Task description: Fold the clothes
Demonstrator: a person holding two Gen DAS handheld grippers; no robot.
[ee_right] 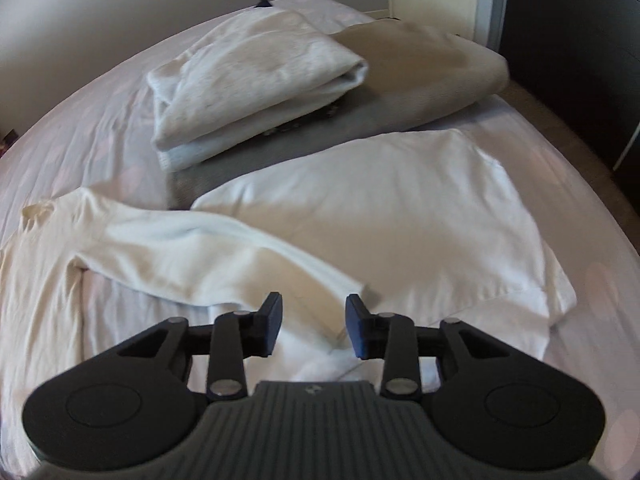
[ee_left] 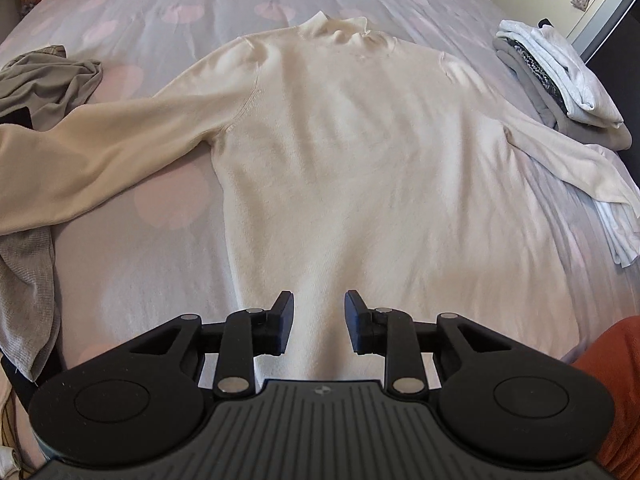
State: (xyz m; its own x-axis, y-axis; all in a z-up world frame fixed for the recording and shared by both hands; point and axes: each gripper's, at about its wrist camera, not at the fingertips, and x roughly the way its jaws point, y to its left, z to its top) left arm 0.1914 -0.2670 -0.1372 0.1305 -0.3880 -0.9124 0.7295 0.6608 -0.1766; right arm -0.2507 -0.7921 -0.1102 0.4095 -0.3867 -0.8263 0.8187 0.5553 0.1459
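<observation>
A cream turtleneck sweater (ee_left: 352, 152) lies flat on the bed, collar at the far end and both sleeves spread out. My left gripper (ee_left: 319, 322) is open and empty above the sweater's hem. In the right wrist view the sweater's right sleeve (ee_right: 208, 256) lies across the bed, its cuff just ahead of my right gripper (ee_right: 313, 326), which is open and empty above it. The sweater body shows at the left edge of that view (ee_right: 36, 296).
A white garment (ee_right: 400, 220) lies flat under the sleeve's end. A stack of folded clothes (ee_right: 272, 76) (ee_left: 560, 76) sits at the bed's right side. Grey-green cloth (ee_left: 52, 80) and a grey knit (ee_left: 28, 292) lie at the left. The bed sheet (ee_left: 160, 8) has pink spots.
</observation>
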